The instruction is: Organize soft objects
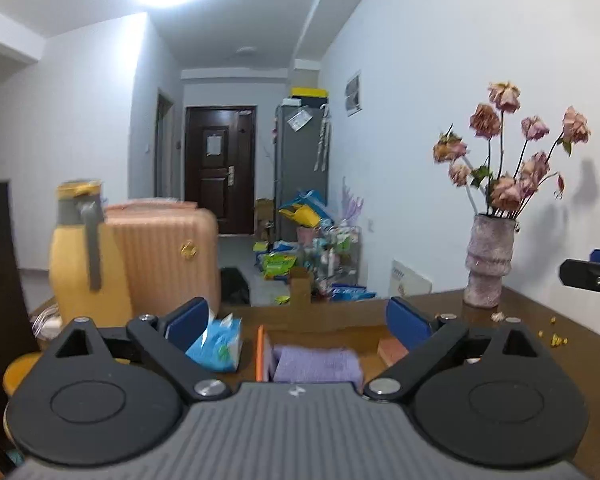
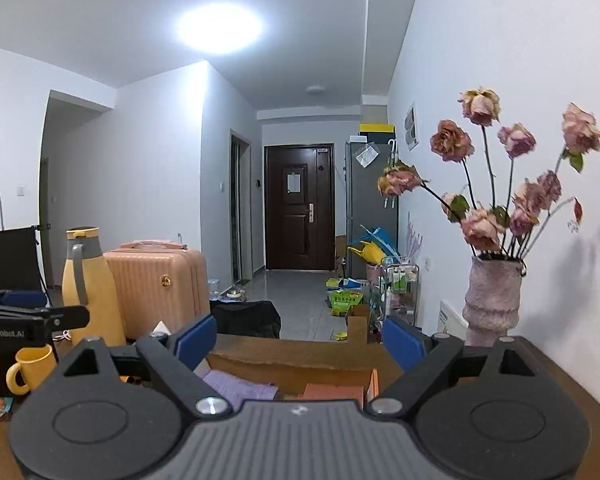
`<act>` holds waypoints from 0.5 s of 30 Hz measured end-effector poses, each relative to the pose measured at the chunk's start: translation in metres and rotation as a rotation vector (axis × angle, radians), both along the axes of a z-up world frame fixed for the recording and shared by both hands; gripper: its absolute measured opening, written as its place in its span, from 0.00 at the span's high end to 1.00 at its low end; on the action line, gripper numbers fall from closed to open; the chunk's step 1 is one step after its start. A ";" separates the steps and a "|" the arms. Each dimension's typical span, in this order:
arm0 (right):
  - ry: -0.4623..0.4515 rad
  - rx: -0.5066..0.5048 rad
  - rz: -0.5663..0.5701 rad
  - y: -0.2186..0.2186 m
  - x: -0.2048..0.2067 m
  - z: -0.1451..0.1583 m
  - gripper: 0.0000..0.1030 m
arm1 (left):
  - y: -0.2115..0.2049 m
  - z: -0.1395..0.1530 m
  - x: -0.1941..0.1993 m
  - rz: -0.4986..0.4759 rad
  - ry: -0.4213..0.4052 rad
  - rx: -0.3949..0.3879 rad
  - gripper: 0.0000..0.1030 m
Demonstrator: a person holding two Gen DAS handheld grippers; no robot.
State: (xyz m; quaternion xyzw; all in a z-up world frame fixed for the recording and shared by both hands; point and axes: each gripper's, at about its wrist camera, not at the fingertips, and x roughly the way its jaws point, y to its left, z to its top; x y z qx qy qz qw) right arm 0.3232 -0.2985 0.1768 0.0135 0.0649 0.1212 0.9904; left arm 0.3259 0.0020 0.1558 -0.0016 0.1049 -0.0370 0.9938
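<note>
A folded purple towel (image 1: 316,364) lies in an open cardboard box (image 1: 324,322) on the brown table, with a salmon cloth (image 1: 392,350) beside it to the right. My left gripper (image 1: 298,320) hovers just above and before the box, jaws wide open and nothing between the blue pads. My right gripper (image 2: 300,342) is also open and empty over the same box (image 2: 300,360), where the purple towel (image 2: 240,390) and salmon cloth (image 2: 332,394) show below it. Each gripper appears at the edge of the other's view: the right gripper (image 1: 580,274), the left gripper (image 2: 56,308).
A blue tissue pack (image 1: 218,344) sits left of the box. A yellow bottle (image 2: 88,284) and yellow mug (image 2: 32,368) stand at the left, and a vase of dried roses (image 2: 492,300) at the right by the wall. A pink suitcase (image 2: 156,288) stands beyond the table.
</note>
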 end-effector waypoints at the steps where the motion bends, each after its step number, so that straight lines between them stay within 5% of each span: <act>1: -0.002 0.001 -0.003 0.000 -0.007 -0.008 0.08 | 0.001 -0.008 -0.010 -0.004 -0.007 0.006 0.05; 7: -0.018 -0.006 -0.035 0.006 -0.070 -0.073 0.04 | -0.002 -0.061 -0.085 0.028 -0.033 0.089 0.03; 15: 0.029 0.047 -0.072 0.022 -0.169 -0.139 0.00 | 0.006 -0.107 -0.184 -0.030 -0.017 0.069 0.00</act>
